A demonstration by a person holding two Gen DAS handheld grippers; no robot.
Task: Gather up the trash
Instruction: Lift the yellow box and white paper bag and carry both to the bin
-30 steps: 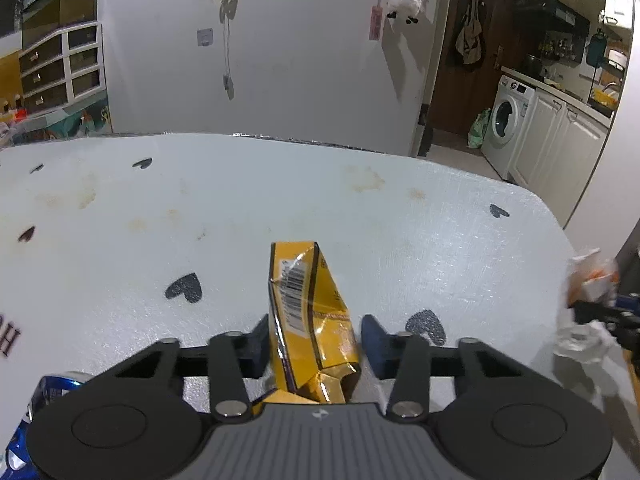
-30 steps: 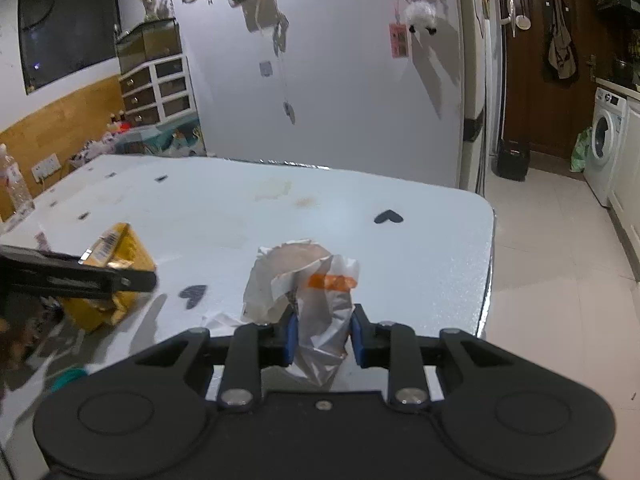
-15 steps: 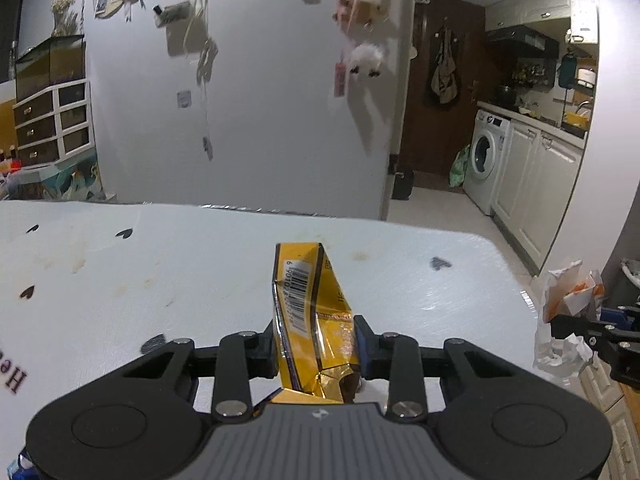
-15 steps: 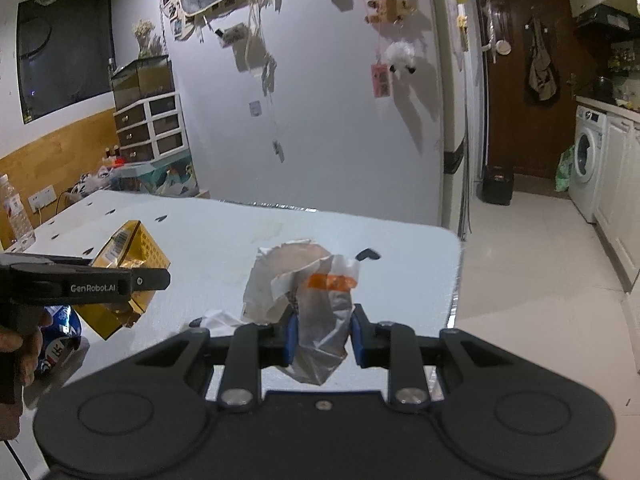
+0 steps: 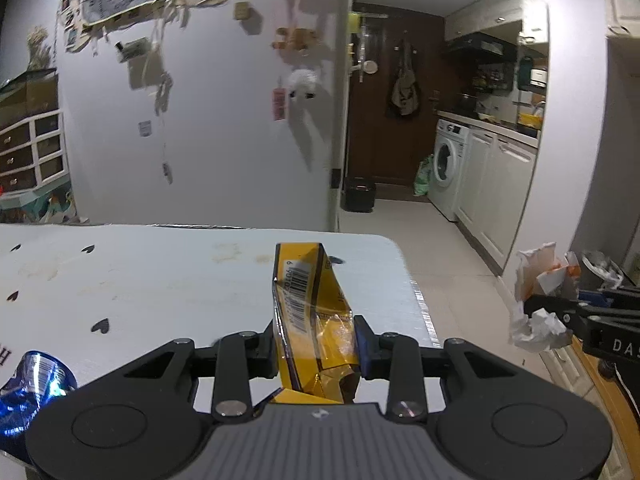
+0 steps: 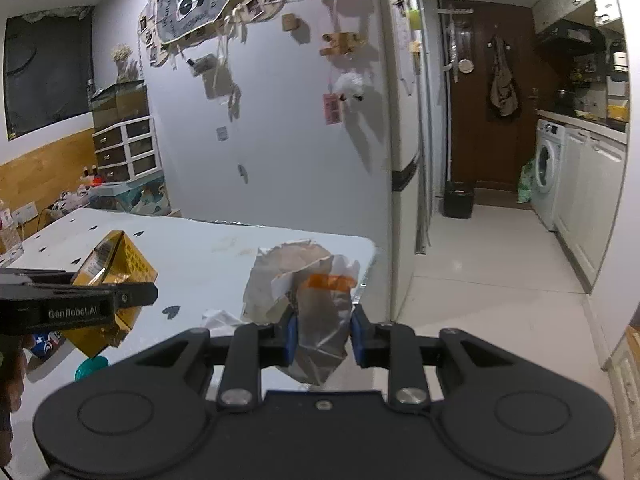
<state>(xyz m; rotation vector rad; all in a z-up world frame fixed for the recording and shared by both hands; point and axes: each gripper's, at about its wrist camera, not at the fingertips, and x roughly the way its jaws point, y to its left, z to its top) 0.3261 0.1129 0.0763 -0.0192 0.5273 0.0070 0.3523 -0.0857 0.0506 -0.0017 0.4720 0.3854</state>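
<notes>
My left gripper (image 5: pixel 316 344) is shut on a crumpled yellow snack wrapper (image 5: pixel 310 312) with a barcode and holds it up above the white table (image 5: pixel 140 280). My right gripper (image 6: pixel 322 334) is shut on a crumpled white paper wrapper (image 6: pixel 308 296) with an orange patch, held in the air near the table's right edge. The left gripper (image 6: pixel 132 300) with its yellow wrapper (image 6: pixel 116 264) shows at the left of the right wrist view. The paper wrapper (image 5: pixel 540 300) and the right gripper (image 5: pixel 560 312) show at the right of the left wrist view.
A blue foil packet (image 5: pixel 36 380) lies on the table at the near left, and a teal cap (image 6: pixel 91 366) lies near the front edge. The table has black heart marks. Beyond its right edge are a tiled floor (image 6: pixel 480 280), a black bin (image 6: pixel 459 199) and a washing machine (image 6: pixel 546 174).
Both grippers have risen with their wrappers and tilted up, so more of the wall and kitchen shows. The left gripper closed tighter on the yellow wrapper.
</notes>
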